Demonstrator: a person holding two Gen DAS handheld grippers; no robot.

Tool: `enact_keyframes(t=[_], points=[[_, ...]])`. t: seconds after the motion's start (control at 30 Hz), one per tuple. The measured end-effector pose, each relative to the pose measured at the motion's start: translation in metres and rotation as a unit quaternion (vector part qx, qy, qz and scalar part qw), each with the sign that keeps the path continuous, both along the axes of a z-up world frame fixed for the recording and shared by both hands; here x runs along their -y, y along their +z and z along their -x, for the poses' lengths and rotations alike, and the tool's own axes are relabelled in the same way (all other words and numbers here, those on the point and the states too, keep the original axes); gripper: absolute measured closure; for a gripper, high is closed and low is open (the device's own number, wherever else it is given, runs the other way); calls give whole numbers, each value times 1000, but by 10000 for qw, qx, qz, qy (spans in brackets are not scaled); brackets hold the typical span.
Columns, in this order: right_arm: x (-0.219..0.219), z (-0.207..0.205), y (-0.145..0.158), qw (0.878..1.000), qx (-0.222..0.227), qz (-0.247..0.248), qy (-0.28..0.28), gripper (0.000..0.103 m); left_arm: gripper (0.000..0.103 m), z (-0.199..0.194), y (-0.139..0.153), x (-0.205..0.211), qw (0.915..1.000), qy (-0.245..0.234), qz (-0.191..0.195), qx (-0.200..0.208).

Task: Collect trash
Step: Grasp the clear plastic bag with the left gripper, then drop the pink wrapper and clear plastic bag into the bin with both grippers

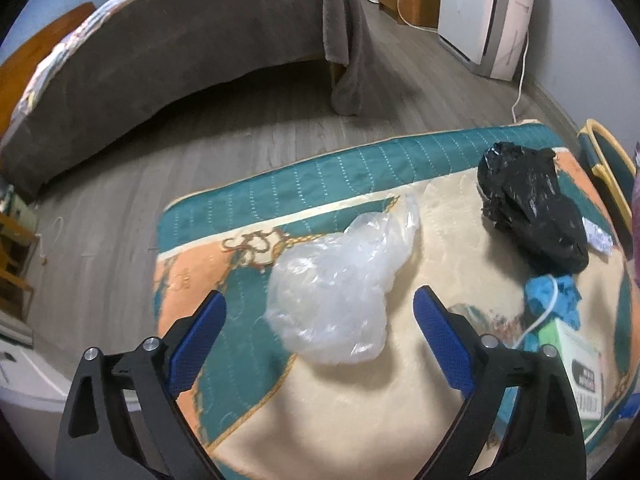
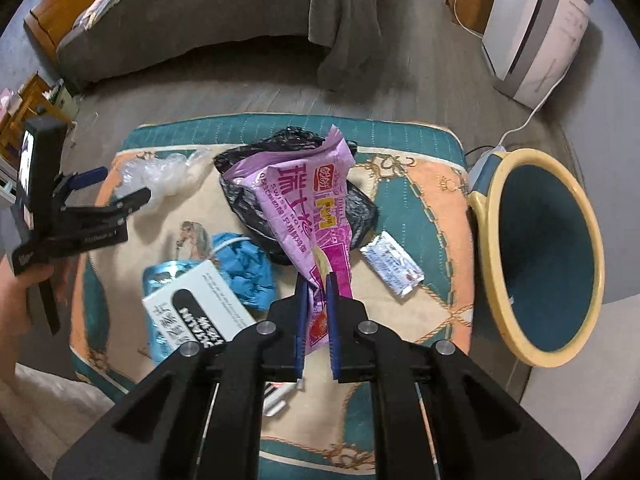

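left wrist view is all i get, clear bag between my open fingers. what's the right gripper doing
Observer: The right gripper is shut on a purple snack wrapper, held up above the mat.
Operator: where's the bin
Observer: A teal bin with a yellow rim stands just off the mat's right edge; you see only a sliver.
Operator: anything hidden behind the black bag
Observer: A small white foil sachet lies flat on the mat between the black bag and the bin.
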State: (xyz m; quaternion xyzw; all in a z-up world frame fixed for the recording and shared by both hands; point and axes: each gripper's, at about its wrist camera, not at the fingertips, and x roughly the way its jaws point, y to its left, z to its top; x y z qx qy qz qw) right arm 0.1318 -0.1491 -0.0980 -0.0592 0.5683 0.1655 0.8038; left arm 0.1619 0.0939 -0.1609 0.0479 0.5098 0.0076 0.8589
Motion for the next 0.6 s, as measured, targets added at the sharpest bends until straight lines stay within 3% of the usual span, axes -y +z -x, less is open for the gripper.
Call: enact_keyframes(t=[0.13, 0.27, 0.37, 0.6], points=[[8, -2, -3, 9999, -74, -34, -91, 95, 44, -8, -9, 1, 9994, -27, 277, -197], [13, -3, -1, 9999, -68, -48, -132, 95, 69, -8, -13, 6, 9990, -123, 324, -289], [14, -4, 1, 9998, -42, -66, -163, 95, 74, -5, -3, 11, 9995, -131, 260, -124], [20, -6, 11, 9995, 106, -125, -266, 95, 76, 2, 42, 32, 9979, -226, 333, 502]])
